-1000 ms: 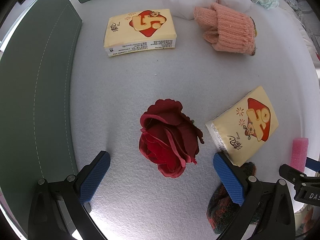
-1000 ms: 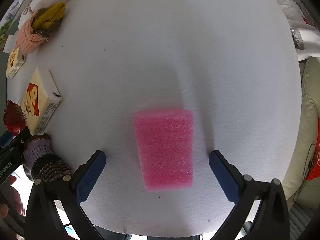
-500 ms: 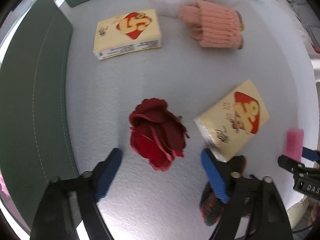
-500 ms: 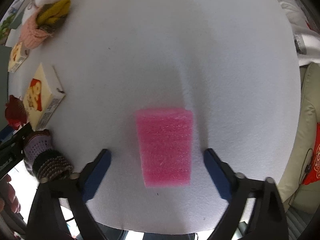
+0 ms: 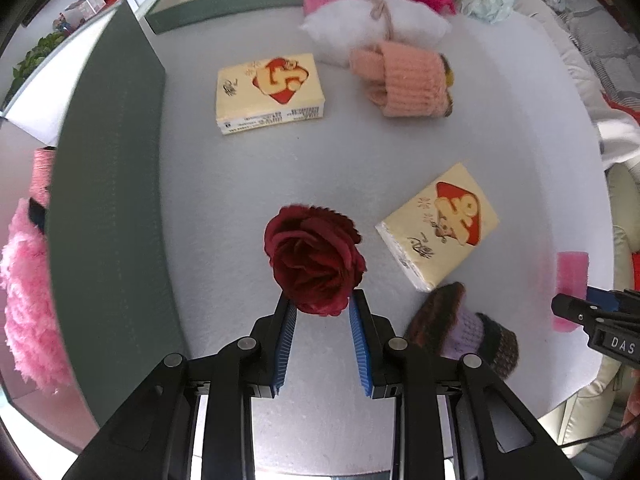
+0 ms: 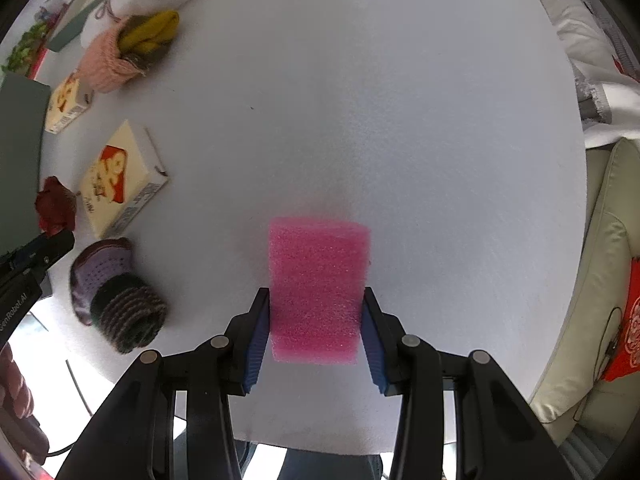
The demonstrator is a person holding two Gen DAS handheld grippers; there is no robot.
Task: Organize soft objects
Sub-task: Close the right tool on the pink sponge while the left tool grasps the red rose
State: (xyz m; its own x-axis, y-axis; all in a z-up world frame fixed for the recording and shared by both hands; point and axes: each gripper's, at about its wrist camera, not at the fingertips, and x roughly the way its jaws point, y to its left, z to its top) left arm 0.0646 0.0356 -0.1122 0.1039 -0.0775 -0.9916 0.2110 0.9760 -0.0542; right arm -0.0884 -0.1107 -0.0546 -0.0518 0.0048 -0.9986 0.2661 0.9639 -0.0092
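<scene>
My left gripper (image 5: 322, 304) is shut on a dark red fabric rose (image 5: 314, 258), its blue pads pressing the flower's near side above the white table. My right gripper (image 6: 316, 300) is shut on a pink foam block (image 6: 318, 288), pads against both its long sides. The rose also shows small at the left in the right wrist view (image 6: 54, 208), and the foam block at the right edge in the left wrist view (image 5: 572, 270).
A green box (image 5: 108, 200) runs along the left, with pink fluffy items (image 5: 28, 304) inside. On the table lie two yellow tissue packs (image 5: 270, 94) (image 5: 440, 234), a pink knit roll (image 5: 404, 78), a white pouch (image 5: 372, 28) and a purple-brown knit roll (image 5: 464, 326).
Both grippers have closed from wide open: the left onto the rose, the right onto the pink foam block. Both views have drawn back and up a little.
</scene>
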